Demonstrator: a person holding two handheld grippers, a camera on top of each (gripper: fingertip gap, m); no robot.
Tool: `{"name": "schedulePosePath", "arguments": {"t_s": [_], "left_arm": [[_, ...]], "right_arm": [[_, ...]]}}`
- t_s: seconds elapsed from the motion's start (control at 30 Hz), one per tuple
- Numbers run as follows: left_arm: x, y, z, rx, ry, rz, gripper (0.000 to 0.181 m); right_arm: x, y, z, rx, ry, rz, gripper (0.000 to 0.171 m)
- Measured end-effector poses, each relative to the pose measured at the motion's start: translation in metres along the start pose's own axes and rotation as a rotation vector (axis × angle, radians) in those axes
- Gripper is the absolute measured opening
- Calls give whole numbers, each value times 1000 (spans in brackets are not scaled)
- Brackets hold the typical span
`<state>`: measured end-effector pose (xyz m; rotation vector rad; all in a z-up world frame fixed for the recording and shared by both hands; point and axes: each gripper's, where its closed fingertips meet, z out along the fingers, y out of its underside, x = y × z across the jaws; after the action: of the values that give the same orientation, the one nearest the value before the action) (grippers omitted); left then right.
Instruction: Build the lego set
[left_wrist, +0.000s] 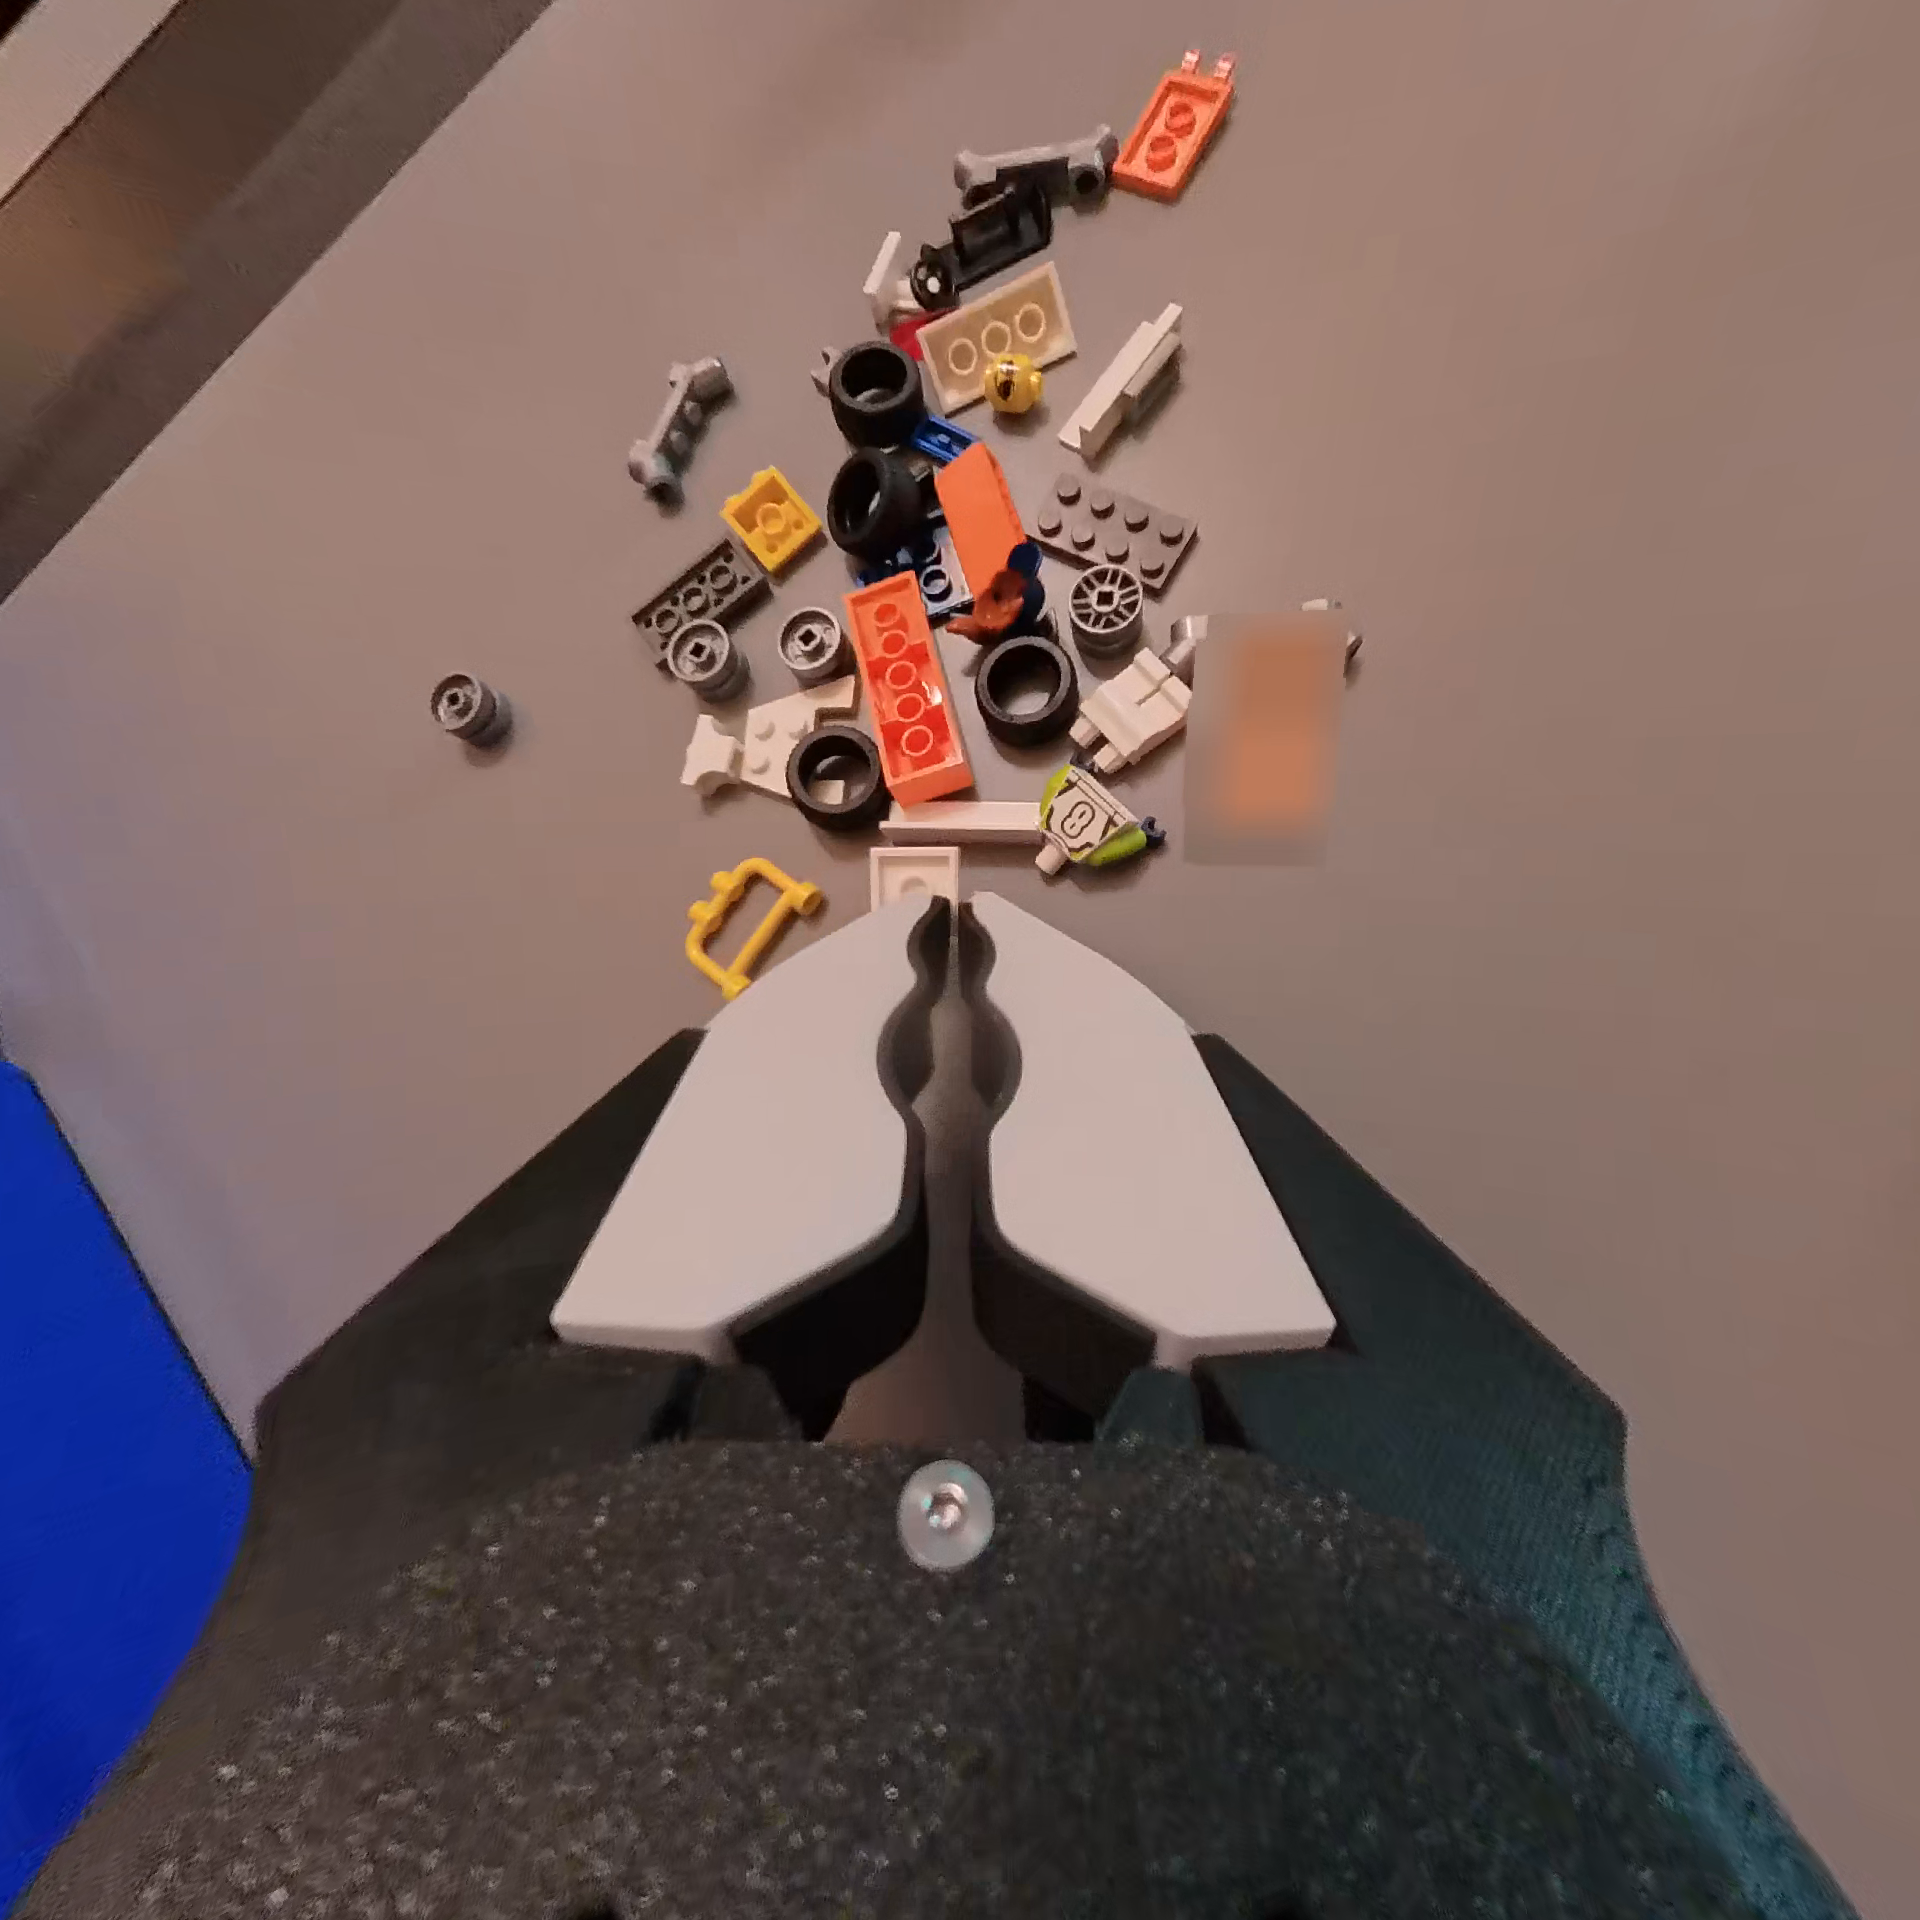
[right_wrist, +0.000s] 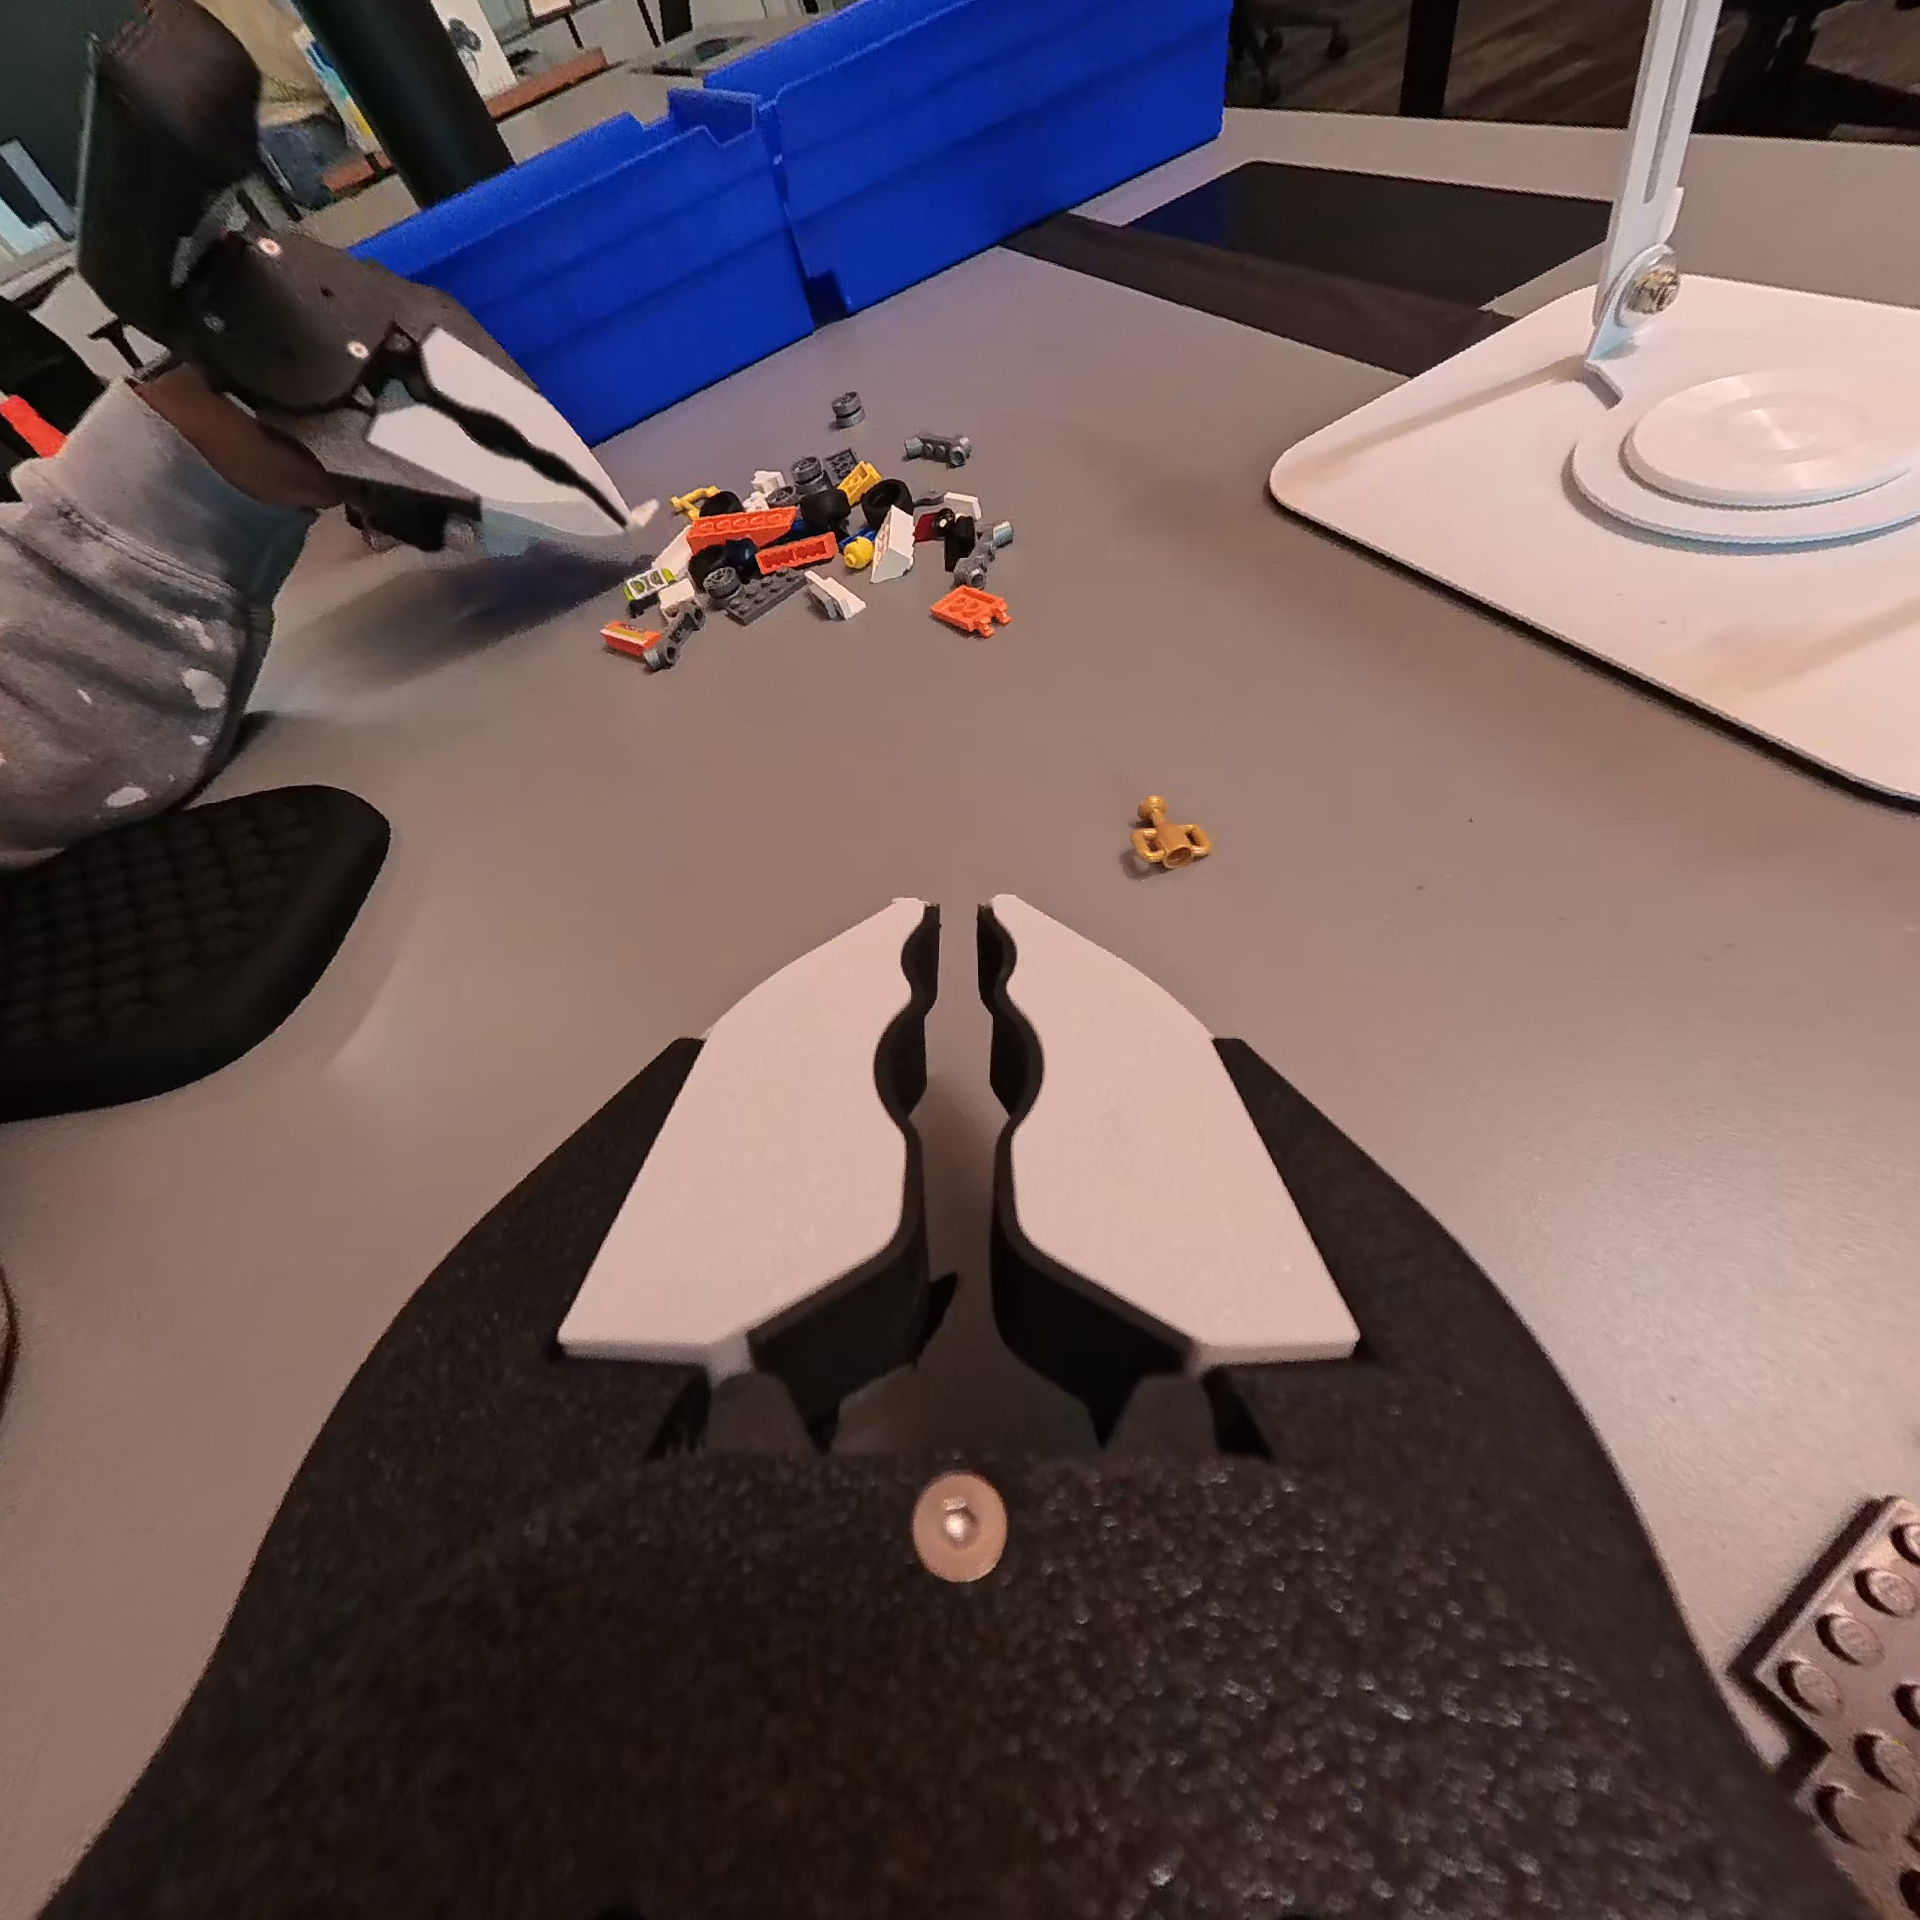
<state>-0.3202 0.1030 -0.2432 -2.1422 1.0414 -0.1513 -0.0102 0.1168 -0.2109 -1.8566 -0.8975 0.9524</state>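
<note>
A pile of loose lego pieces (left_wrist: 935, 582) lies on the grey table (left_wrist: 1558, 727); it also shows in the right wrist view (right_wrist: 821, 540). My left gripper (left_wrist: 956, 904) is at the near edge of the pile, shut on the edge of a small white plate (left_wrist: 912, 873). The right wrist view shows that plate (right_wrist: 643, 511) sticking out of the left gripper's tips (right_wrist: 623, 516). My right gripper (right_wrist: 959, 912) hovers low over bare table, well short of the pile. Its jaws stand slightly apart with nothing between them.
A yellow bar piece (left_wrist: 743, 920) lies just left of my left fingertips. A gold trophy piece (right_wrist: 1172, 836) lies alone ahead-right of the right gripper. Blue bins (right_wrist: 790, 197) stand behind the pile, a white stand base (right_wrist: 1662, 499) at right, a dark grey plate (right_wrist: 1860, 1683) at bottom right. The gap from one gripper's tips to the other's is roughly 30 cm. The right tips stand about 8 cm off the gold trophy piece (right_wrist: 1172, 836).
</note>
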Motion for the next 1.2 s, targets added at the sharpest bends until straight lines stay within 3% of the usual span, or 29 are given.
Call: {"name": "schedulePosePath", "arguments": {"t_s": [0.1,0.17,0.3,0.4,0.53,0.73,0.93,1.07,1.2], "left_arm": [[4,-14,-7,88,26,-9,1],[14,-39,-16,240,101,-39,1],[54,-106,-50,670,439,-151,1],[89,-139,-55,804,703,-249,1],[136,-172,-46,827,1026,-395,0],[170,-216,-29,766,1266,-641,1],[192,-234,-22,677,1332,-706,1],[198,-236,-15,657,1324,-724,1],[199,-230,4,632,1221,-732,2]], "right_arm": [[-1,0,0,1,-3,-3,7],[-2,-1,0,5,-6,-4,7],[-14,-12,0,59,-39,-36,6],[-41,-26,5,117,-92,-153,7],[-82,-36,14,149,-121,-409,13],[-103,-62,3,268,67,-723,26],[-96,-68,-7,294,140,-777,32],[-88,-63,-10,268,172,-843,17],[-77,-47,-11,163,135,-815,16]]}}
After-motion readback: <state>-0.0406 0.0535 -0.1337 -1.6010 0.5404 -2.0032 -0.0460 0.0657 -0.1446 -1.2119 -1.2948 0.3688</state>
